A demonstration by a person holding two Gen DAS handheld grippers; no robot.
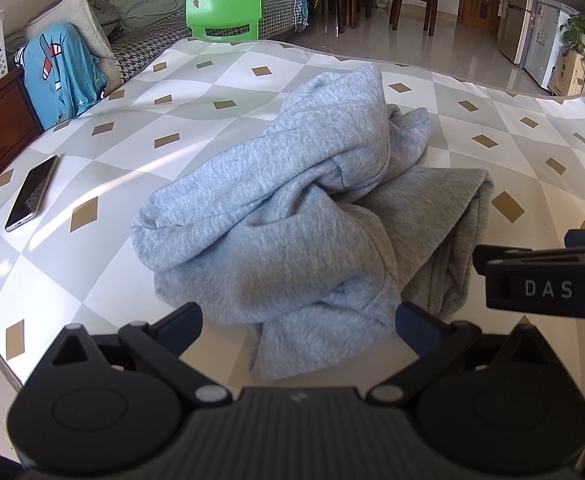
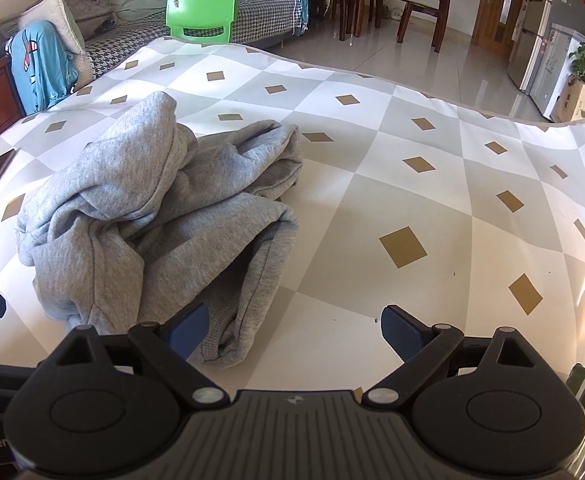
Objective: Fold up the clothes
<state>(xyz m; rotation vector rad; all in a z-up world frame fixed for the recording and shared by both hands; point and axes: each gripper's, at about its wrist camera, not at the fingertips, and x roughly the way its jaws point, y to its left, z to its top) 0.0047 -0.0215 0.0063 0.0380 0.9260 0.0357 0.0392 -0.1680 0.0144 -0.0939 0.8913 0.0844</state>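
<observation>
My left gripper [image 1: 298, 326] is spread wide with nothing between its 2 blue-tipped fingers [image 1: 414, 326], and its near edge hangs just over the closest fold of the grey sweatshirt [image 1: 292, 216]. My right gripper [image 2: 294, 330] is spread just as wide and also holds nothing; its left finger sits just in front of the sweatshirt's ribbed hem, while its right finger is over bare mat.

The sweatshirt lies crumpled in a heap on the mat [image 2: 412, 184], a smooth sheet printed with white and grey diamonds and small tan lozenges, lit by a stripe of sunlight. Left of the sweatshirt, well apart from it, a phone [image 1: 32, 192] lies flat on the mat with its dark screen up.

Beyond the sweatshirt the mat ends in a wavy grey border against glossy pale floor tiles. Behind the sweatshirt and to its left, a green plastic chair [image 1: 224, 10] stands at the mat's far edge in front of a sofa covered in houndstooth cloth, with pillows, green bedding and a blue printed garment [image 1: 62, 76] hanging near a dark wooden frame. Far behind the sweatshirt to its right are dark wooden chairs [image 2: 428, 16], a wooden door, a fridge [image 2: 540, 40] and leafy plants.
</observation>
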